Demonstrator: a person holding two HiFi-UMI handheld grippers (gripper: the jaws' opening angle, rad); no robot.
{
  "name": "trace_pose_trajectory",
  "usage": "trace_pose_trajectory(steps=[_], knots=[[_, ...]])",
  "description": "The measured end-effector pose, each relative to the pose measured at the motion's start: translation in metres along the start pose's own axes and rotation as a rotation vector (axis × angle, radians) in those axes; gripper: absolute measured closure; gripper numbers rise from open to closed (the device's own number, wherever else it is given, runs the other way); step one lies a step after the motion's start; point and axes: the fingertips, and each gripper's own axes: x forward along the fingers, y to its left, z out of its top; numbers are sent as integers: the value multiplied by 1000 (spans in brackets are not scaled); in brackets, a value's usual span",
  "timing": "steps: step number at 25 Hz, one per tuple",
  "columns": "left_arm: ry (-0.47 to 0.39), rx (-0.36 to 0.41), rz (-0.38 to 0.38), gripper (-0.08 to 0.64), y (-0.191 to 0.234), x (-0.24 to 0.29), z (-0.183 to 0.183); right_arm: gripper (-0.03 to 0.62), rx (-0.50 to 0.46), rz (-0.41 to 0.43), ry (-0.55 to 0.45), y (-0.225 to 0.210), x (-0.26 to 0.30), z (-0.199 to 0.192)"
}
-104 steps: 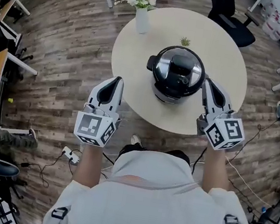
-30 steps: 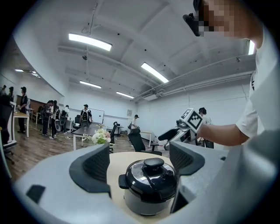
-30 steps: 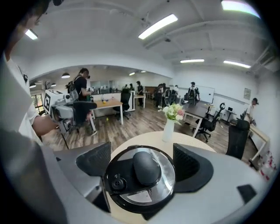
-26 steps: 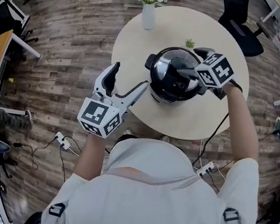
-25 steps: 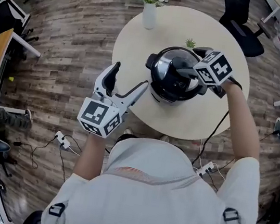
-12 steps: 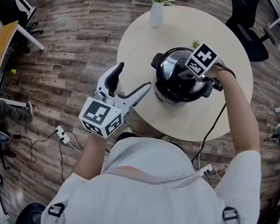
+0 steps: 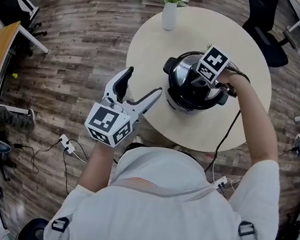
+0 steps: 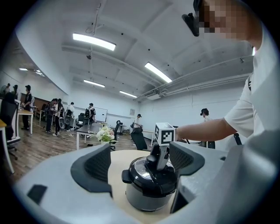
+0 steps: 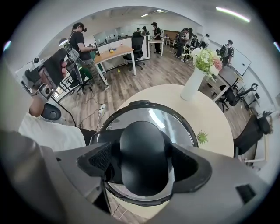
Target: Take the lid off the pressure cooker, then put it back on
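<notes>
The black and steel pressure cooker (image 7: 183, 96) stands on the round beige table (image 7: 151, 43), its lid (image 9: 144, 116) seated on the pot. My right gripper (image 7: 195, 79) reaches down over it, and its two pads press either side of the black lid handle (image 9: 144, 153), shut on it. In the left gripper view the right gripper's marker cube (image 8: 165, 133) sits above the cooker (image 8: 148, 190). My left gripper (image 7: 139, 87) hangs open off the table's near-left edge with nothing between its fingers, pointing at the cooker.
A white vase of flowers (image 7: 169, 12) stands at the table's far side, and a small green plant (image 9: 202, 137) sits beside the cooker. A black cable (image 7: 223, 139) runs off the near-right table edge. An office chair (image 7: 265, 16) is beyond the table.
My right gripper came from the table's near-right edge onto the lid handle and closed on it; in the last half second it barely shifted. The left gripper opened and stays put.
</notes>
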Motion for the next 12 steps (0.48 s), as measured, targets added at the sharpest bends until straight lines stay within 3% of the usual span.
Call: trace_pose_trajectory(steps=[12], knots=[[14, -5, -17, 149, -2, 2, -6, 243, 14, 1, 12, 1, -2, -1]])
